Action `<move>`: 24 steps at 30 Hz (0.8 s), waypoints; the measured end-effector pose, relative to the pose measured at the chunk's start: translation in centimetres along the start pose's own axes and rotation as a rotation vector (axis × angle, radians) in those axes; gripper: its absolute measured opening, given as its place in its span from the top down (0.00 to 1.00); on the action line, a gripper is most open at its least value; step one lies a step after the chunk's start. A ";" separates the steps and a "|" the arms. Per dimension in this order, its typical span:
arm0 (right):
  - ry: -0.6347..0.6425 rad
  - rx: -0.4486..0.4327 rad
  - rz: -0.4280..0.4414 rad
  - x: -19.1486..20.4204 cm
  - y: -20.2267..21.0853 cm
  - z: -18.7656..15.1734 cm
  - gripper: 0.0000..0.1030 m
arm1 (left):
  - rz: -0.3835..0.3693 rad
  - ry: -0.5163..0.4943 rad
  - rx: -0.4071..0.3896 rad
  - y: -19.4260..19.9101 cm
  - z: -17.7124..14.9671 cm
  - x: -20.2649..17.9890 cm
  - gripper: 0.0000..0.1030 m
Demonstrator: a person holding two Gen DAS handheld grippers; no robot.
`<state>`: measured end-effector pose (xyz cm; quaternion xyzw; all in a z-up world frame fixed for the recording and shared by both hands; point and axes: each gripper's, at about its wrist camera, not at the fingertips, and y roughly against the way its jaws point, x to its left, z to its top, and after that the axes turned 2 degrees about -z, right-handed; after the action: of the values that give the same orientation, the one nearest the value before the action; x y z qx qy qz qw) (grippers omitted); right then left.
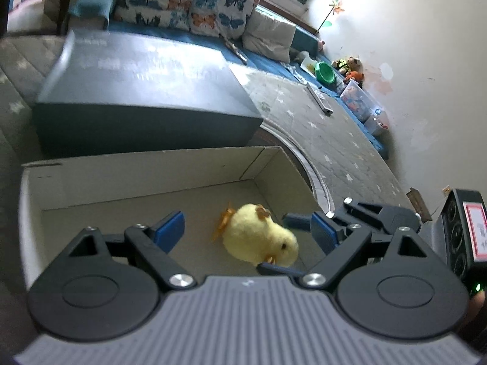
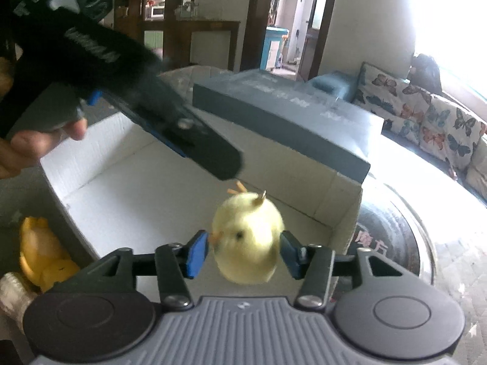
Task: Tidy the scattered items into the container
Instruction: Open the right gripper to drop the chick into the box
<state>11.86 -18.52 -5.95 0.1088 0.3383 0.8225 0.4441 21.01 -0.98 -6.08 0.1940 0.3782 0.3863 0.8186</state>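
Chick (image 2: 248, 240) between right claw (image 2: 243, 254) pads, box (image 1: 152, 164)

One pale yellow chick toy (image 2: 247, 243) at open white box (image 2: 91, 158); one box. One darker yellow plush (image 2: 45, 258) outside box. One dark grey lid (image 2: 283, 115). Two grippers: left gripper (image 1: 246, 231), right gripper (image 2: 245, 254). Three butterfly cushions (image 1: 194, 3).

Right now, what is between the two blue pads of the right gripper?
The fluffy yellow toy chick, over the white cardboard box. The right wrist view shows a small gap at each side, so the right gripper is not pressing it.
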 end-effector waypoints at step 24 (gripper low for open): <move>-0.005 -0.026 0.285 8.0 7.0 -3.3 0.38 | 0.145 -0.094 -0.070 13.9 -12.7 -2.0 0.07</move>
<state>0.99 -16.28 -4.82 0.1521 0.3078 0.8813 0.3247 3.68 6.47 -4.74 0.2101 0.3108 0.4478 0.8116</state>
